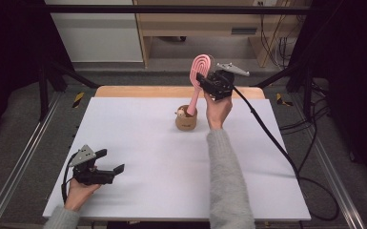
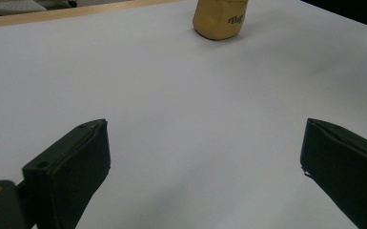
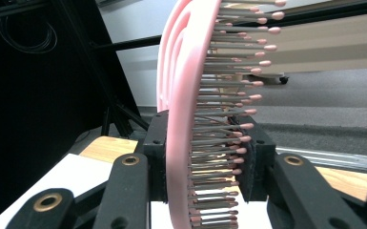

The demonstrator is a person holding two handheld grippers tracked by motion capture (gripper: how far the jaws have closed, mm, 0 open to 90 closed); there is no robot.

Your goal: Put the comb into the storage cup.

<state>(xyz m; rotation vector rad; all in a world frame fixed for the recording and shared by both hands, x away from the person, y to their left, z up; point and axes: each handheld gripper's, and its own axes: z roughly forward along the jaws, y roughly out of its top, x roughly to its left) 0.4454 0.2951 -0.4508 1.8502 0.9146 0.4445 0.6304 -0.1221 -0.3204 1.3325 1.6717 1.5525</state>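
- nearest the person, the left tool [image 1: 113, 161] rests low over the near-left part of the white counter [image 1: 138, 157], held in the left hand [image 1: 78, 193]; its jaws stand wide apart with nothing between them.
- in the left gripper view the same tool [image 2: 205, 157] looks across bare white counter [image 2: 171, 95], one black jaw at each lower corner, and the tan cup [image 2: 220, 18] stands well ahead near the top edge, dark lettering on its side.
- a grey sleeve [image 1: 229, 181] runs up from the bottom edge to the right hand [image 1: 218, 110], which is raised above the far middle of the counter.
- just left of that hand, the tan cup [image 1: 186, 119] stands upright on the counter's far middle; something small and brown shows at its rim, too small to tell.
- the pink hairbrush [image 1: 196, 83] has its handle end down in the cup and leans up to the right, its oval head above the counter's far edge.
- the right tool [image 1: 204, 82] is clamped on the hairbrush just below the head, a black cable [image 1: 267, 133] trailing off to the right.
- in the right gripper view the right tool [image 3: 202, 157] has its jaws pressed on the hairbrush [image 3: 181, 143] from both sides, one against the pink back, one against the tipped bristles [image 3: 238, 86].
- beyond the counter are a wooden strip [image 1: 171, 91] and light furniture [image 1: 95, 33] on the floor.
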